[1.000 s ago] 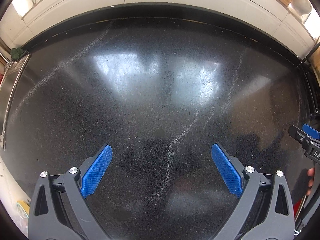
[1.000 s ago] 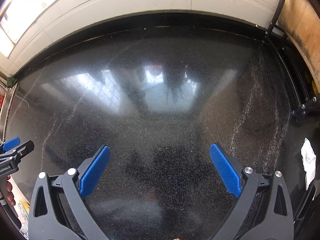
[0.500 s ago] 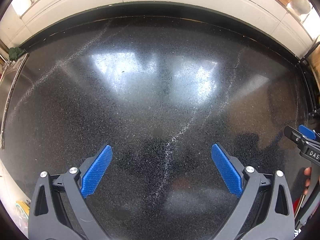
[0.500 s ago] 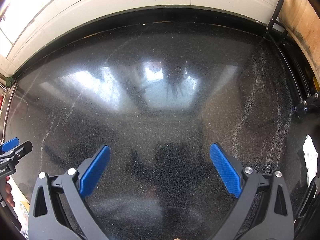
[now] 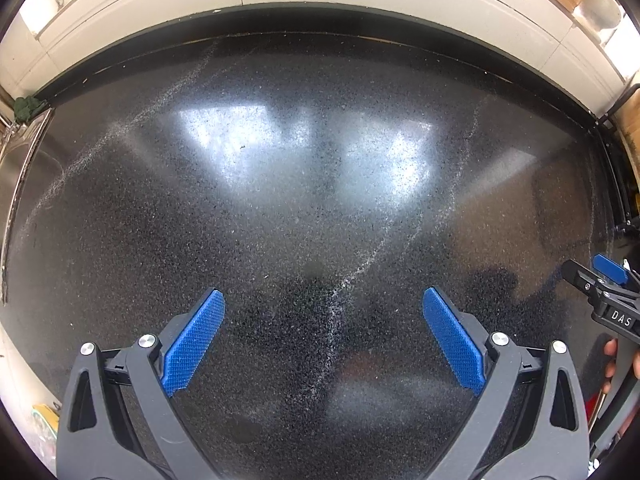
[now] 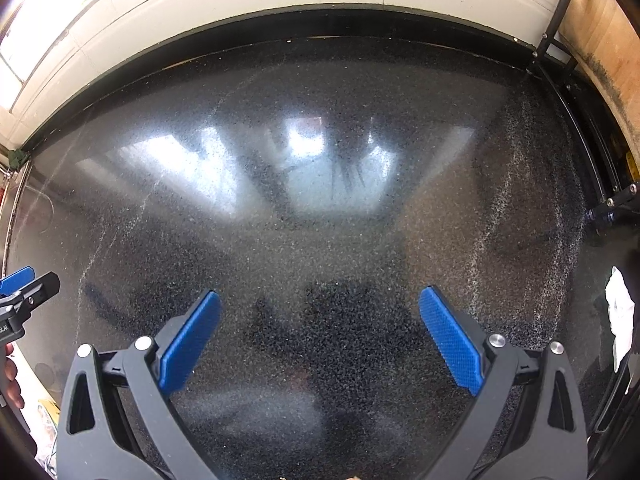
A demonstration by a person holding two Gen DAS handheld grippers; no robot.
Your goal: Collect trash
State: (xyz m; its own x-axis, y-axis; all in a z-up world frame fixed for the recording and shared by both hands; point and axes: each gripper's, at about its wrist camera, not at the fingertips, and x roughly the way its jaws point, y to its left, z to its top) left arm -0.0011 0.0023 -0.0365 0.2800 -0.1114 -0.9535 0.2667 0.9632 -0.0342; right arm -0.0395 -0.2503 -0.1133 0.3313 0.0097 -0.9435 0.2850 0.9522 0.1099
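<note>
Over the last second little changes: both views creep slightly across the dark speckled tabletop, and the white crumpled scrap at its right edge slides a touch further right in the right wrist view. The left claw and right claw stay spread apart, holding nothing. That scrap is the only likely trash in sight, so collecting looks stalled.

The counter is glossy black, flecked with pale speckles and streaks. Fingers carry textured blue pads on black frames. A white crumpled scrap lies at the counter's right edge.
</note>
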